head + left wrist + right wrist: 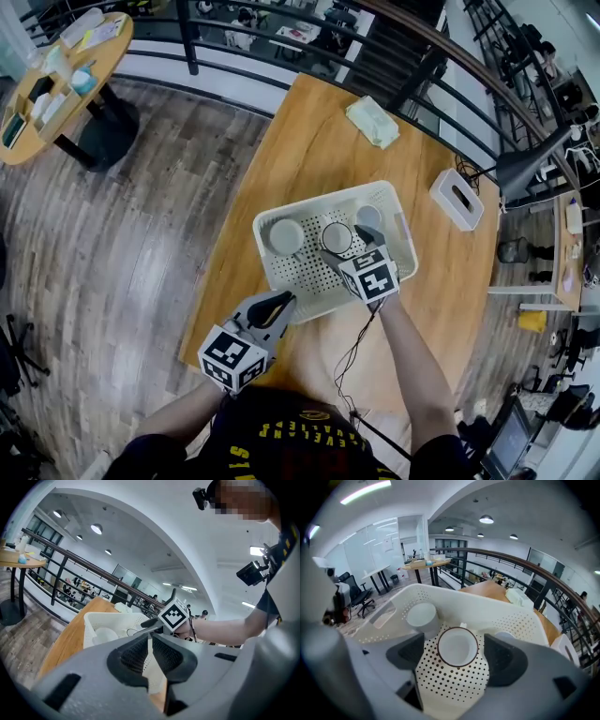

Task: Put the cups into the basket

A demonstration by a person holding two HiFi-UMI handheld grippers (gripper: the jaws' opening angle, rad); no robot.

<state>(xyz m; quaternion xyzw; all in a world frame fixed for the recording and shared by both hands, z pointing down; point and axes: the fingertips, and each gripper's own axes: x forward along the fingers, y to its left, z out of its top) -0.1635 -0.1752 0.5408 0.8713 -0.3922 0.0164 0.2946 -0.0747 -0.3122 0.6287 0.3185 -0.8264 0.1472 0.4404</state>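
A white perforated plastic basket (pixel 319 202) is set on the light wooden worktop (pixel 309 141). Three cups are counted inside it, all upright and ranged along its far side. A pale grey round cup (pixel 286 234) is placed at the left, a white round cup with a dark rim (pixel 336 237) in the middle, and a third pale cup (pixel 368 217) at the right. In the right gripper view this last one is largely hidden behind one jaw. The right claw (pixel 457 657) is held over the basket with its jaws spread wide. The rimmed cup is seen between them, standing on the dotted floor, and is touched by neither pad. The left claw (pixel 150 641) is held outside the basket, near its near left corner, with its jaws brought together and nothing gripped. Two further things are seen on the worktop. A white rectangular tissue box (pixel 457 199) is placed near the basket's right side. A pale green soft pack (pixel 373 122) lies toward the far end, well apart from the basket.
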